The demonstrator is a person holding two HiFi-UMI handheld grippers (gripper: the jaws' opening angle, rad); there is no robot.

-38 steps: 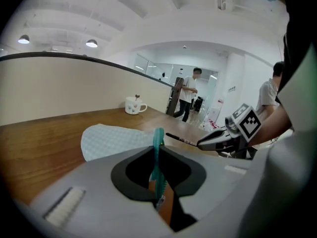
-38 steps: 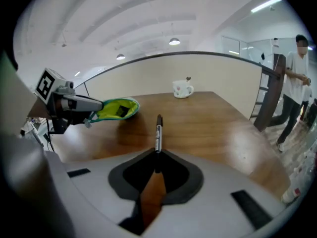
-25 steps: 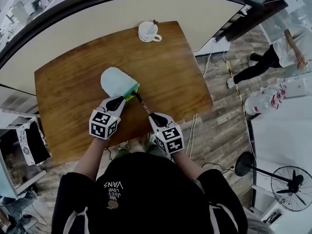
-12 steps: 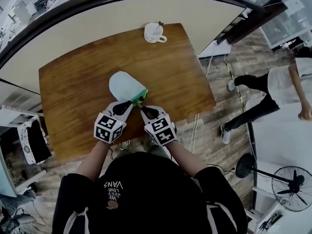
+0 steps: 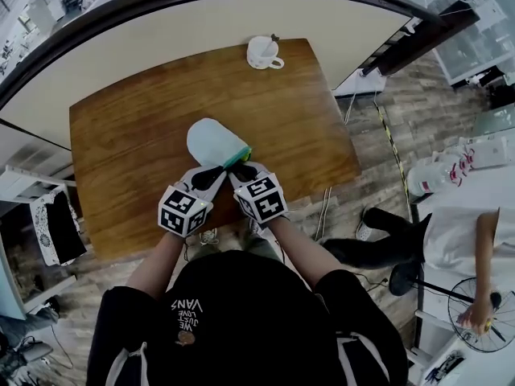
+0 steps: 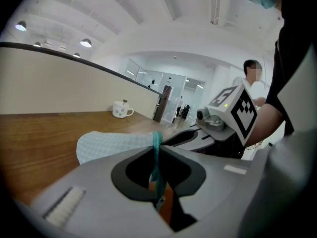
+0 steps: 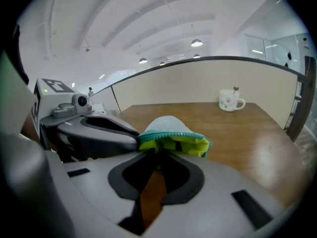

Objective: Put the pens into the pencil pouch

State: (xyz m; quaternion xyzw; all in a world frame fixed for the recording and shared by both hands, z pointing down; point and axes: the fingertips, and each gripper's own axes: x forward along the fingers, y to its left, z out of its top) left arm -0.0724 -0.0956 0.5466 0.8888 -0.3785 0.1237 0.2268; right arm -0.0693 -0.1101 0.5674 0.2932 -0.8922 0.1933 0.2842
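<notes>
A white mug [image 5: 263, 52] is standing well beyond both grippers on the wooden table [image 5: 129, 135]. "VANS" is showing on the wearer's shirt [image 5: 187, 312]. The left gripper [image 5: 220, 169] is clenching the teal zipper [image 6: 156, 148] of the pencil pouch [image 5: 212, 139], which is lying just ahead. Only the right gripper view is showing the yellow lining [image 7: 190, 145], where the right gripper [image 5: 240, 168] is grasping a dark pen [image 7: 159, 150].

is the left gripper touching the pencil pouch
Touching. The left gripper view shows the left gripper with its jaws closed on the pencil pouch, whose teal zipper edge runs pinched between them.
</notes>
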